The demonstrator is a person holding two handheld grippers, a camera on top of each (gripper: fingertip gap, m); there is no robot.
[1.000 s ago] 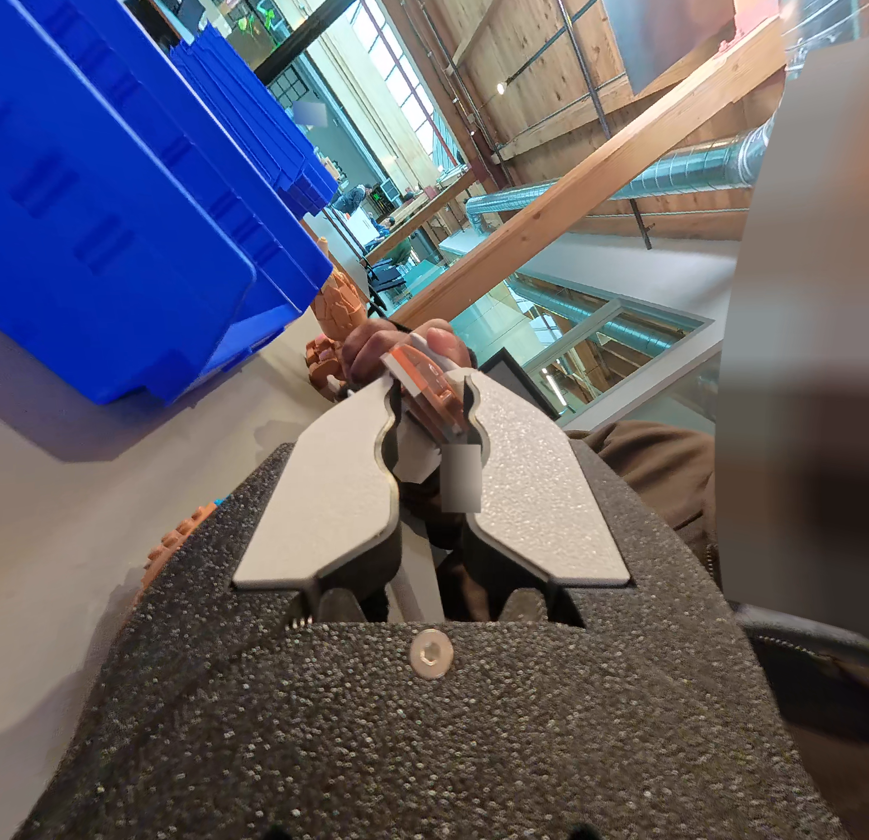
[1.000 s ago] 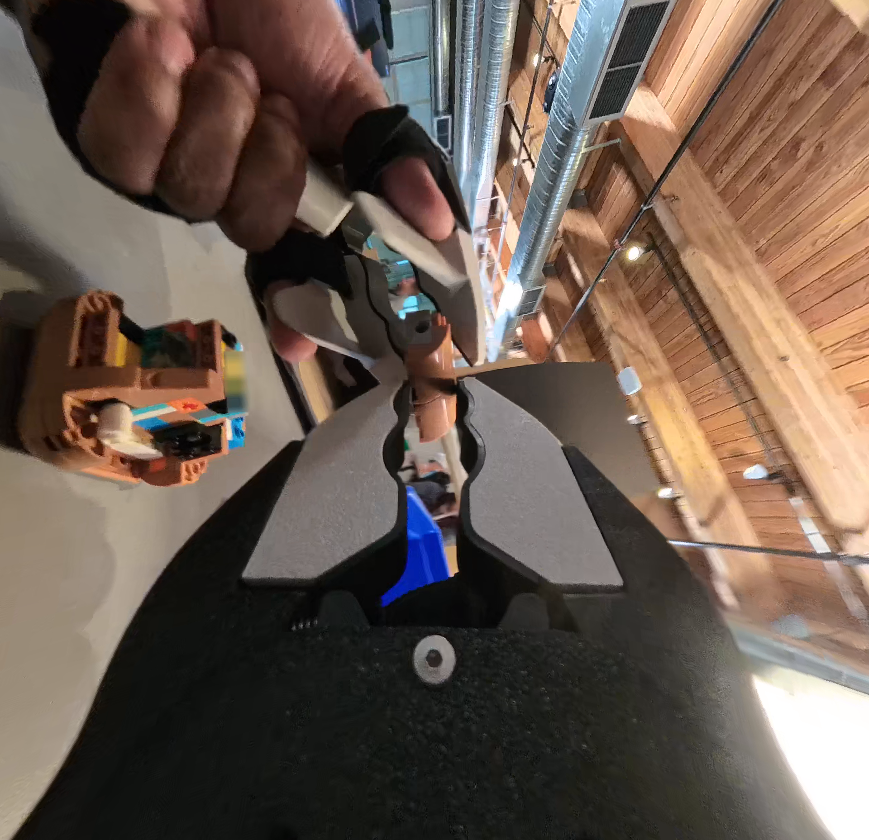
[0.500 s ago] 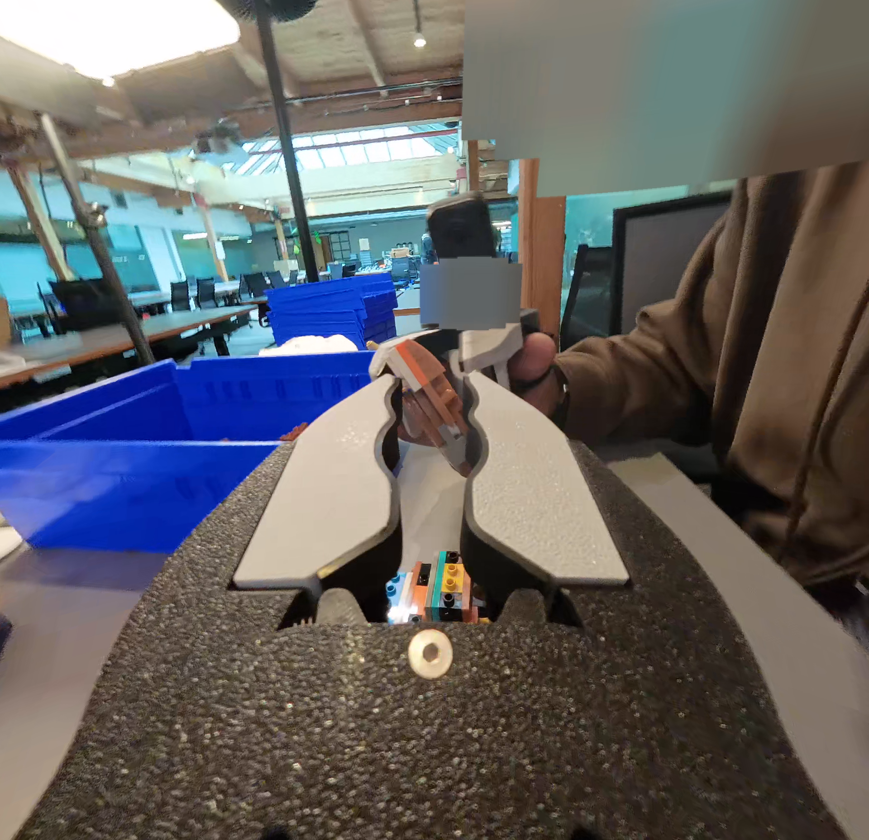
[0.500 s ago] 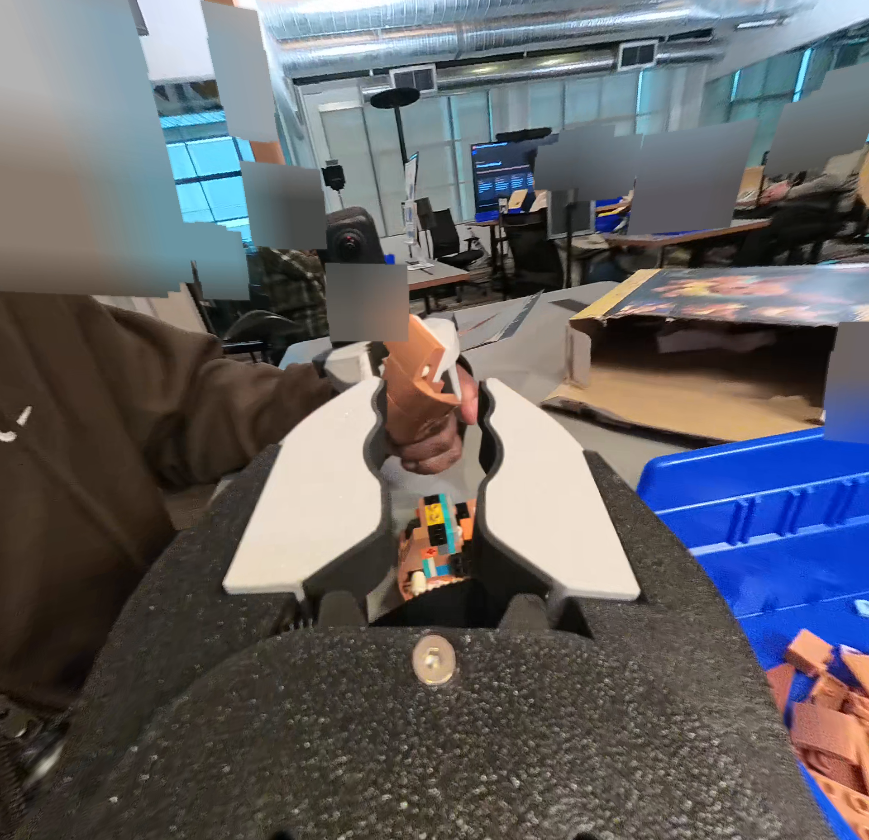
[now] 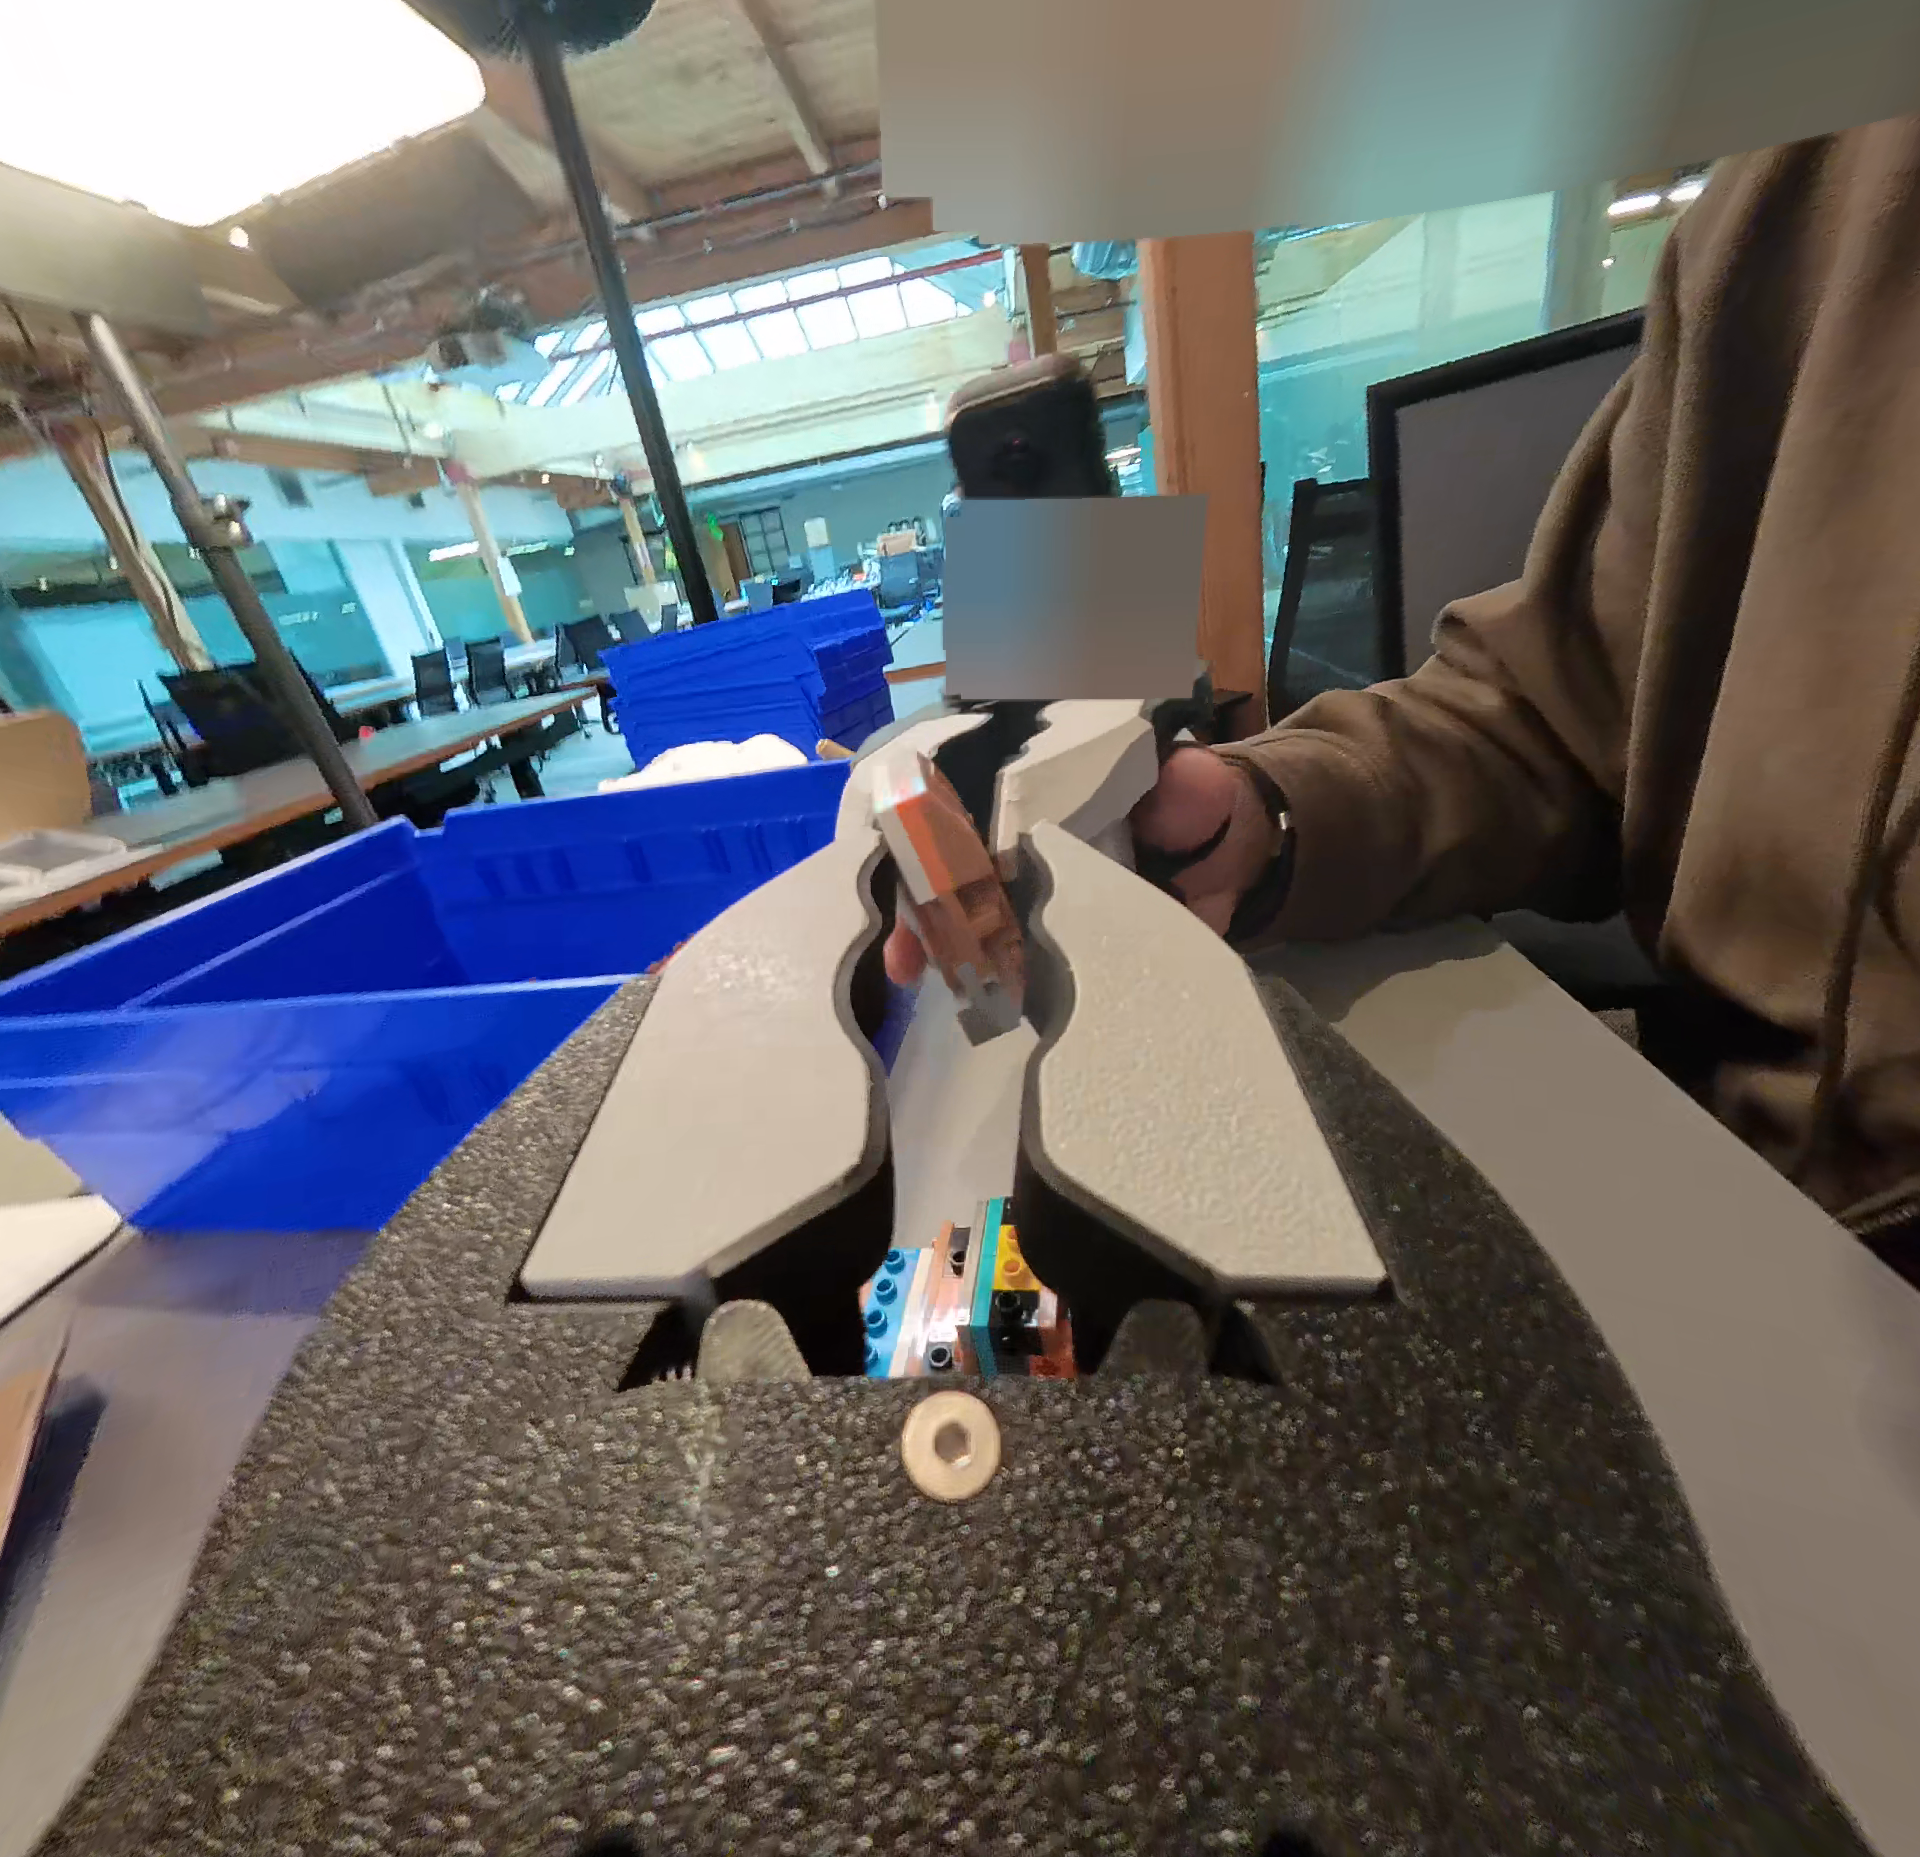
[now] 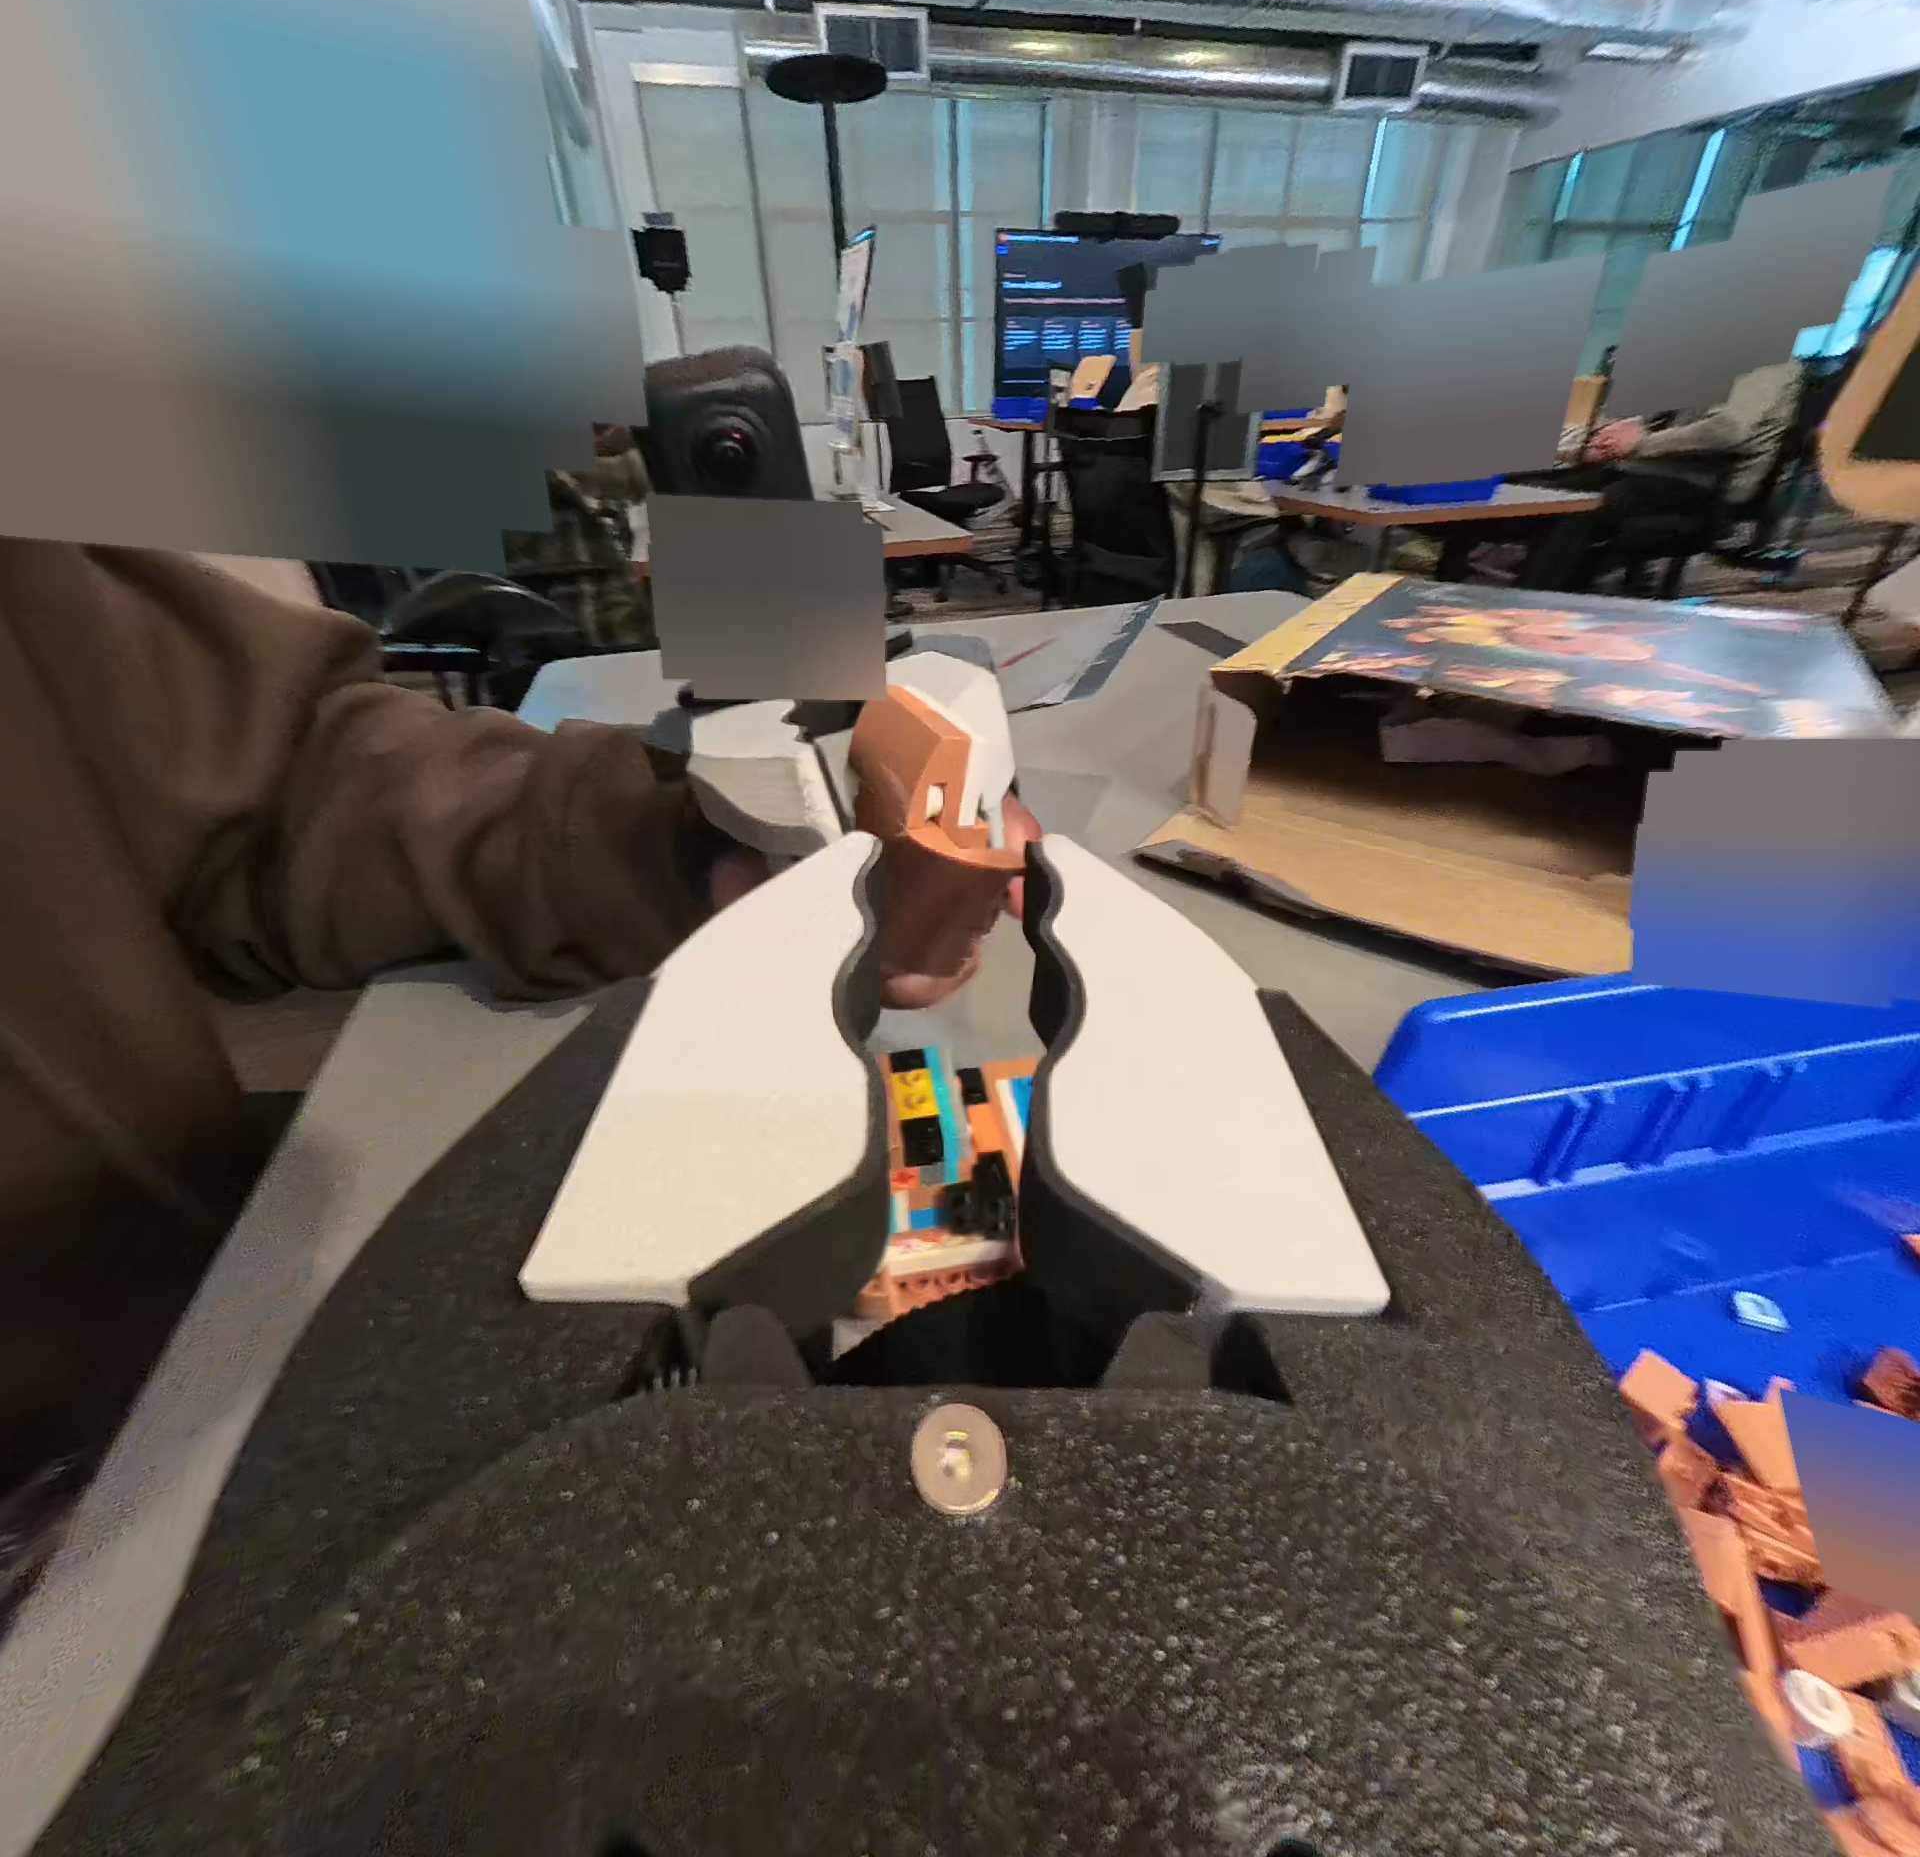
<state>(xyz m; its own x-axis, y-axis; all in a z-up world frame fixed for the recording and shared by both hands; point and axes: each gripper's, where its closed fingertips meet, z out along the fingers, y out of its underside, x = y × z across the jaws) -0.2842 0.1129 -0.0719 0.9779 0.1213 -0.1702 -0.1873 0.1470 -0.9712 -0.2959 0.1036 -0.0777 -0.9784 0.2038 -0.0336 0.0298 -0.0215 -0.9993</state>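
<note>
Left claw (image 5: 954,903) clamps a brown piece (image 5: 951,888) at its tips; right claw (image 6: 951,872), facing it, grips the same piece. Below both, a brick model (image 6: 951,1163) lies on the table (image 5: 1507,1080). Bin (image 5: 312,1028) left of the left claw.
</note>
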